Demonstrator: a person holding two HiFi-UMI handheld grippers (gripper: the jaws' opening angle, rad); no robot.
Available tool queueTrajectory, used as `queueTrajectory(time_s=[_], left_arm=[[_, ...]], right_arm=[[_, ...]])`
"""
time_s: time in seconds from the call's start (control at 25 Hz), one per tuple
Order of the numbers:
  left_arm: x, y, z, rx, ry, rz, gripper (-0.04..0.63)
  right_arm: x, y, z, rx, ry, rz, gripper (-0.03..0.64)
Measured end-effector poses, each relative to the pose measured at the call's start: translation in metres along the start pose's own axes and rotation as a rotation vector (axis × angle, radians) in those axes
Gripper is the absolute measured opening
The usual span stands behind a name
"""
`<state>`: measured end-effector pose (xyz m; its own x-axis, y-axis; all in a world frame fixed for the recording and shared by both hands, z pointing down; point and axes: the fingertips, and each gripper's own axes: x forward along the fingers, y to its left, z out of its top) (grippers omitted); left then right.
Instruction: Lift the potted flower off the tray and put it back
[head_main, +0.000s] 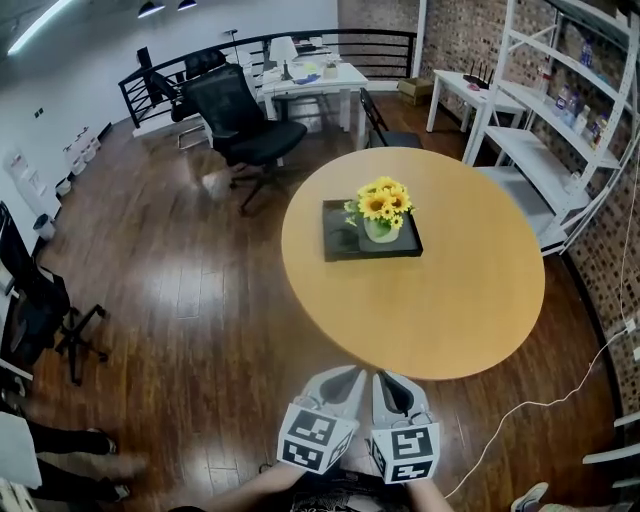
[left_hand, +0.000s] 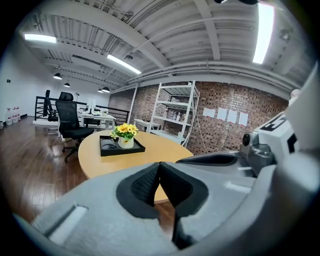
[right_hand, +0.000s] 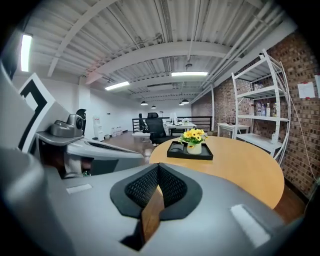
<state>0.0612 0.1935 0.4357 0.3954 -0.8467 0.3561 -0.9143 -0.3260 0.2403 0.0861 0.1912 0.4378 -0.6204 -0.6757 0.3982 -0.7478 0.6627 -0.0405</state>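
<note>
A potted flower (head_main: 381, 211) with yellow blooms in a pale pot stands on a black tray (head_main: 342, 246) on the far half of a round wooden table (head_main: 470, 300). The same potted flower (left_hand: 125, 135) (right_hand: 194, 139) and tray (left_hand: 135, 148) (right_hand: 202, 154) show ahead in both gripper views. My left gripper (head_main: 347, 377) and right gripper (head_main: 390, 381) hang side by side just short of the table's near edge, well away from the tray. Both are shut, with nothing between the pads.
A black office chair (head_main: 245, 125) stands beyond the table at the left, a white desk (head_main: 312, 82) behind it. White shelving (head_main: 570, 110) lines the brick wall at the right. A cable (head_main: 540, 403) trails on the wooden floor. Someone's shoes (head_main: 95, 445) show at the lower left.
</note>
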Motion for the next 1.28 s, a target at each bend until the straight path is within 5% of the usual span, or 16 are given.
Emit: queueTrajectory(time_s=[1.28], left_arm=[[0.133, 0.156, 0.083, 0.022, 0.026, -0.074, 0.005]], right_arm=[[0.188, -0.081, 0.097, 0.016, -0.042, -0.185, -0.002]])
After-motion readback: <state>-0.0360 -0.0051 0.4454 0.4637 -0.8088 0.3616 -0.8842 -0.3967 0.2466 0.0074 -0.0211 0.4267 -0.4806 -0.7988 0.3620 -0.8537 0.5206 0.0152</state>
